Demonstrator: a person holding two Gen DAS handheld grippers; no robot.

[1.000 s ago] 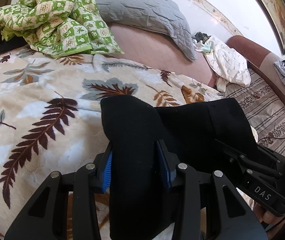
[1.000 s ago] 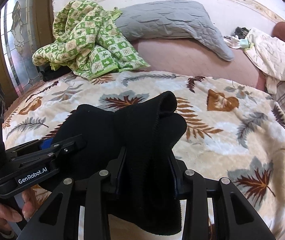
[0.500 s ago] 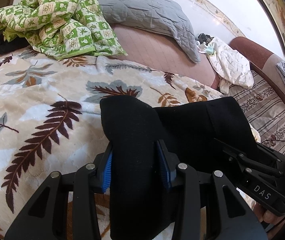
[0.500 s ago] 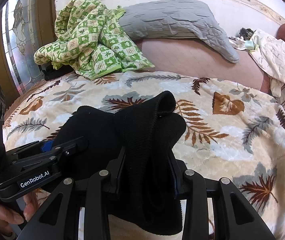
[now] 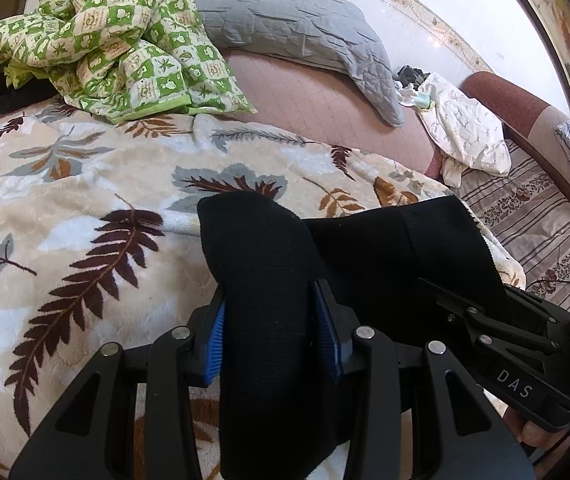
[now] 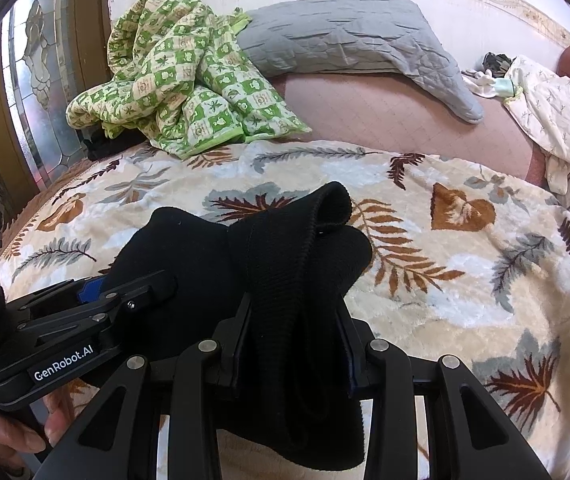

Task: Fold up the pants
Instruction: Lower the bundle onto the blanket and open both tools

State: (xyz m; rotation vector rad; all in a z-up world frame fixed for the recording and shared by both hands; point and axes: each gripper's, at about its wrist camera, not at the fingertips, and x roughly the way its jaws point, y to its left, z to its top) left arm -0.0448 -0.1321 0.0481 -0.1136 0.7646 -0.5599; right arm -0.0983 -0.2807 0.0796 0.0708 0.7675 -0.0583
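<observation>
Black pants (image 5: pixel 269 280) hang bunched between both grippers above a leaf-patterned blanket (image 5: pixel 85 216). My left gripper (image 5: pixel 271 332) is shut on one end of the pants, blue pads pressed against the cloth. My right gripper (image 6: pixel 291 344) is shut on the other end, at the ribbed waistband (image 6: pixel 285 248). Each gripper shows in the other's view: the right one (image 5: pixel 509 352) at the lower right, the left one (image 6: pixel 85 320) at the lower left. The pants' lower part hangs out of sight below the fingers.
A green checked quilt (image 6: pixel 181 80) and a grey pillow (image 6: pixel 349 36) lie at the head of the bed. White clothing (image 5: pixel 465 132) is heaped at the right, by a striped sheet (image 5: pixel 533 216). A glass door (image 6: pixel 37 80) stands at the left.
Both grippers have shifted slightly forward over the bed with the pants still held; the quilt and pillow sit a little lower in both views.
</observation>
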